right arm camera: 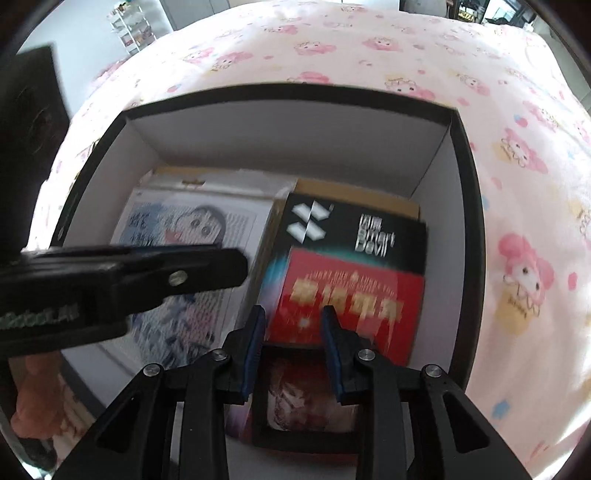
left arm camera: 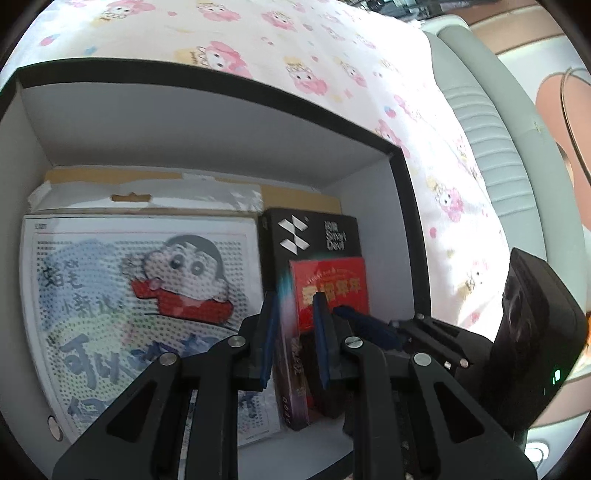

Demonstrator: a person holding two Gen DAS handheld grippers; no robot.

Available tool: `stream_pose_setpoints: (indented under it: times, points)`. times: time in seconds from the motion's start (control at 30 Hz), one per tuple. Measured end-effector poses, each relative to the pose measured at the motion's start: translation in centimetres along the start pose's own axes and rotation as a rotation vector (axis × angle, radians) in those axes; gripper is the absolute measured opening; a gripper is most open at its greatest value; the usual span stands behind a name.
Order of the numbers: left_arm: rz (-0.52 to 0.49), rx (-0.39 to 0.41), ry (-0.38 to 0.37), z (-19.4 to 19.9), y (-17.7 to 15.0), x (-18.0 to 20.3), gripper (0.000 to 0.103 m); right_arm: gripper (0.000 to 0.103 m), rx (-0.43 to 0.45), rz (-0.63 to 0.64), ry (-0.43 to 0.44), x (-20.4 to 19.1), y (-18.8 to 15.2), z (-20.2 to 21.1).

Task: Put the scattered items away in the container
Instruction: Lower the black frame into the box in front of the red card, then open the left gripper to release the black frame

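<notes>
Left gripper [left arm camera: 293, 325]: jaws part open, blue pads either side of the upright edge of a dark purple box [left arm camera: 291, 373]; contact with the pads cannot be told, as the edge is blurred.
Right gripper [right arm camera: 293, 332]: jaws part open over a black-framed picture card [right arm camera: 306, 402]; the card lies between the fingers, grip not confirmed.
Container [right arm camera: 465, 221]: black-rimmed box with white inner walls, open top, both grippers over it.
Contents, left: cartoon pegboard sheet [left arm camera: 140, 295] lying flat, on a brown cardboard piece [left arm camera: 184, 184].
Contents, right: black "Smart Devil" box [right arm camera: 354, 229], with a red packet [right arm camera: 343, 299] on its near end.
Surface: bedsheet [right arm camera: 369, 48], pale pink with cartoon print, under and around the container.
Room: grey padded bed edge [left arm camera: 491, 155] at right in the left wrist view; white shelf rack [right arm camera: 129, 26] far left in the right wrist view.
</notes>
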State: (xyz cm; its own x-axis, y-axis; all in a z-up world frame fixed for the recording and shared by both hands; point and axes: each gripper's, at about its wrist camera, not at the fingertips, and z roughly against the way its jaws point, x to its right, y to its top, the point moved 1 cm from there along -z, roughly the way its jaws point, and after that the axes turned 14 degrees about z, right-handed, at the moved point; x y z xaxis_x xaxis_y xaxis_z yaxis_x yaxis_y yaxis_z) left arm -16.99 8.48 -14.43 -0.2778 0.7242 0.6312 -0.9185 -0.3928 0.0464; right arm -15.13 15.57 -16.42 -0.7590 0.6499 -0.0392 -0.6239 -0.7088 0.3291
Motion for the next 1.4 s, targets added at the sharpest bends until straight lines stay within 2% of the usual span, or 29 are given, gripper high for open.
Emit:
stream_pose_setpoints:
  times: [0.17, 0.27, 0.3, 0.4, 0.47, 0.53, 0.6, 0.7, 0.87, 1.0, 1.17, 1.23, 1.4]
  points:
    - [0.007, -0.079, -0.054, -1.6, -1.9, 0.0, 0.018, 0.027, 0.032, -0.033, 0.017, -0.2, -1.4, 1.6]
    - [0.017, -0.065, -0.112, -0.1, -2.3, -0.3, 0.02, 0.027, 0.08, -0.065, 0.017, 0.1, -2.1, 3.8]
    - [0.017, -0.056, -0.115, 0.3, -2.3, -0.4, 0.019, 0.027, 0.1, -0.066, -0.002, 0.0, -2.4, 4.5]
    - [0.033, -0.069, -0.099, 0.1, -2.2, -1.1, 0.019, 0.027, 0.132, -0.057, -0.134, 0.4, -2.7, 6.4]
    - [0.053, -0.124, -0.097, -1.0, -2.3, -1.6, 0.018, 0.027, 0.147, -0.068, -0.216, 0.9, -2.6, 7.4]
    - [0.054, -0.205, -0.114, -2.3, -2.9, -1.7, 0.013, 0.028, 0.176, -0.098, -0.26, 2.0, -2.8, 8.3]
    - [0.041, -0.24, -0.108, -3.0, -3.4, -1.6, 0.013, 0.028, 0.223, -0.161, -0.212, 3.4, -3.3, 8.8]
    - [0.028, -0.272, -0.088, -4.0, -3.9, -1.5, 0.012, 0.028, 0.253, -0.257, -0.07, 5.6, -4.1, 8.4]
    - [-0.005, -0.241, -0.07, -4.3, -3.3, -1.3, 0.013, 0.028, 0.266, -0.31, -0.069, 6.8, -5.3, 8.3]
    - [0.029, -0.242, -0.083, -3.4, -3.3, -2.6, 0.013, 0.028, 0.284, -0.319, -0.074, 6.2, -5.8, 8.8]
    - [-0.004, -0.302, -0.081, -3.7, -4.3, -2.9, 0.014, 0.028, 0.295, -0.293, -0.053, 5.0, -5.9, 9.2]
    - [-0.034, -0.292, -0.057, -3.5, -4.5, -2.9, 0.014, 0.028, 0.282, -0.295, -0.046, 4.7, -5.8, 8.8]
    - [-0.048, -0.233, -0.093, -0.7, -3.8, -3.5, 0.014, 0.028, 0.285, -0.274, -0.072, 3.3, -5.6, 9.1]
